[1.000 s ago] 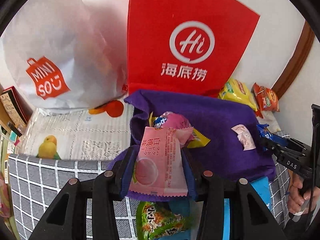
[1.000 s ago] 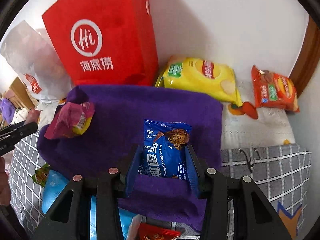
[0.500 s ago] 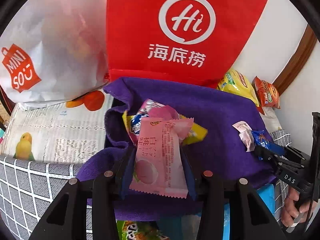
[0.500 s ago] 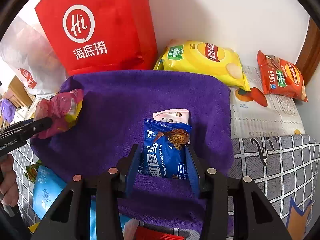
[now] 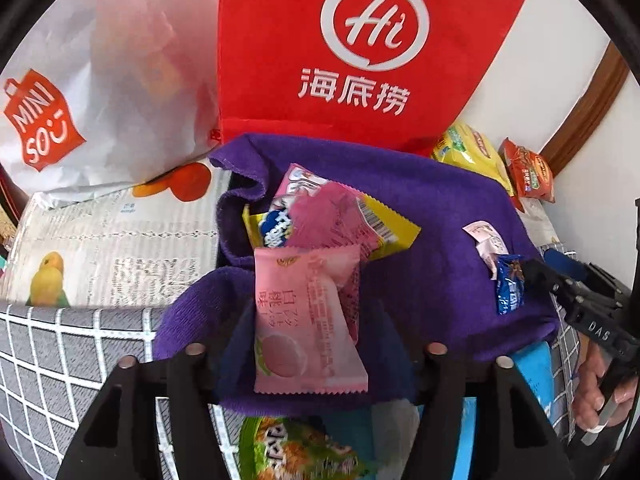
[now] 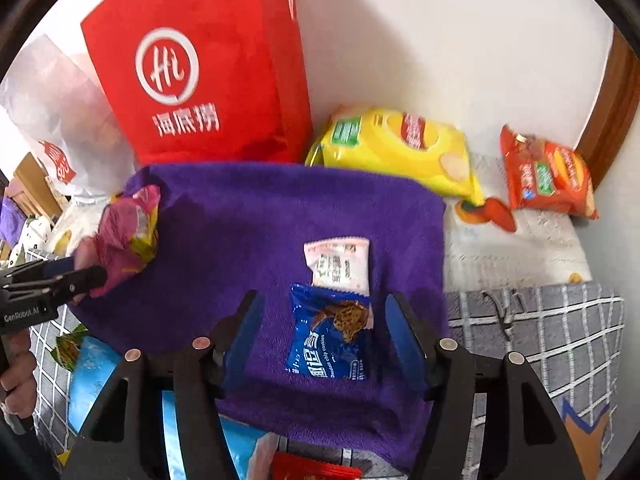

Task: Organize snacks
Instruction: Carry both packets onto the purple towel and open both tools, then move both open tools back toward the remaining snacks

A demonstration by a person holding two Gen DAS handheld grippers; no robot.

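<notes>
A purple cloth [image 5: 432,216] [image 6: 280,216] lies on the table. My left gripper [image 5: 316,348] is open; a pink peach snack packet [image 5: 308,320] lies between its fingers on the cloth, beside a pink and yellow candy packet [image 5: 340,220] [image 6: 128,228]. My right gripper [image 6: 326,340] is open around a blue chocolate chip cookie packet [image 6: 332,336] [image 5: 508,284] lying on the cloth, just below a small white and pink packet [image 6: 338,264] [image 5: 486,240].
A red Hi bag [image 5: 360,52] [image 6: 200,72] and a white Miniso bag [image 5: 92,80] stand behind the cloth. A yellow chip bag [image 6: 400,148] and an orange snack bag [image 6: 548,176] lie at the back right. Green and blue packets [image 5: 304,452] lie near the front edge.
Both grippers have opened and let go of their packets. The pink packet and the blue cookie packet now rest on the purple cloth.
</notes>
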